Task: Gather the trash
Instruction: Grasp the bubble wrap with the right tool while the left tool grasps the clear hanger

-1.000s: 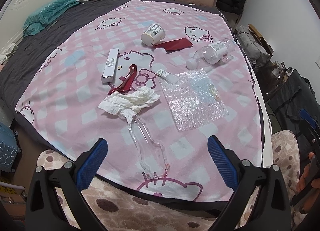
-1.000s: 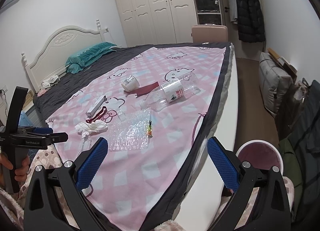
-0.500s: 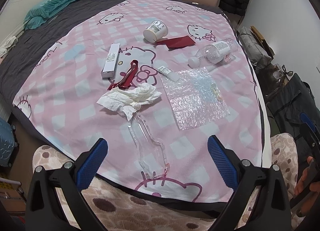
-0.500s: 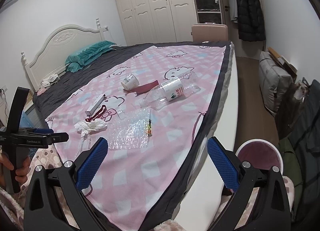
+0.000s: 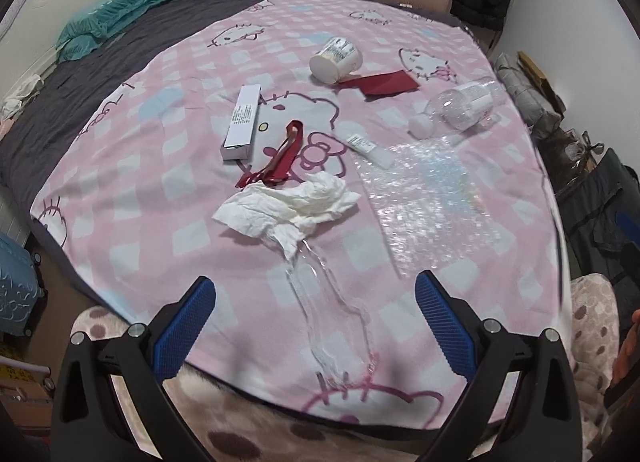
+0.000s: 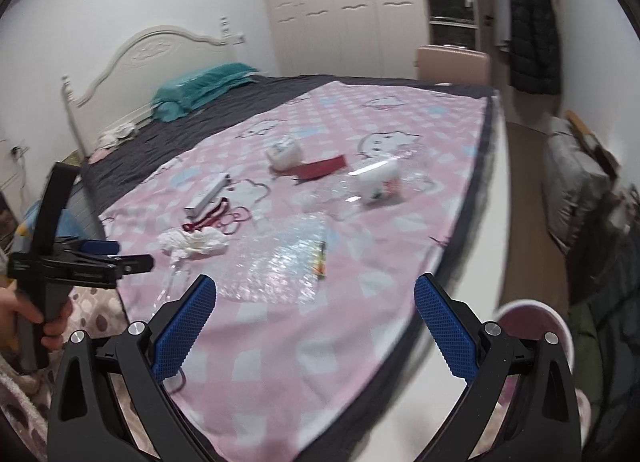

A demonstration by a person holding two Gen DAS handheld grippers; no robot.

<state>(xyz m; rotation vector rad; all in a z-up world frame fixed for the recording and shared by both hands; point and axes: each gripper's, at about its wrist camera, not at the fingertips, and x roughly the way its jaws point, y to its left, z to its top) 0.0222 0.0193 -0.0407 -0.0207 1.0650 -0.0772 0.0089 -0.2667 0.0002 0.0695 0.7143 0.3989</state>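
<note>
Here, the left gripper [image 5: 314, 320] is spread wide and empty above a clear wrapper [image 5: 332, 326] at lower centre; the right gripper [image 6: 314, 320] gapes empty too. The tissue [image 5: 288, 207] overlaps the wrapper's far end, so a pinch may, I think, drag both.

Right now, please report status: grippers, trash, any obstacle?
Left gripper open, empty; right gripper open, empty. Crumpled tissue and clear plastic packaging nearest left gripper, untouched. Nothing in the way.
</note>
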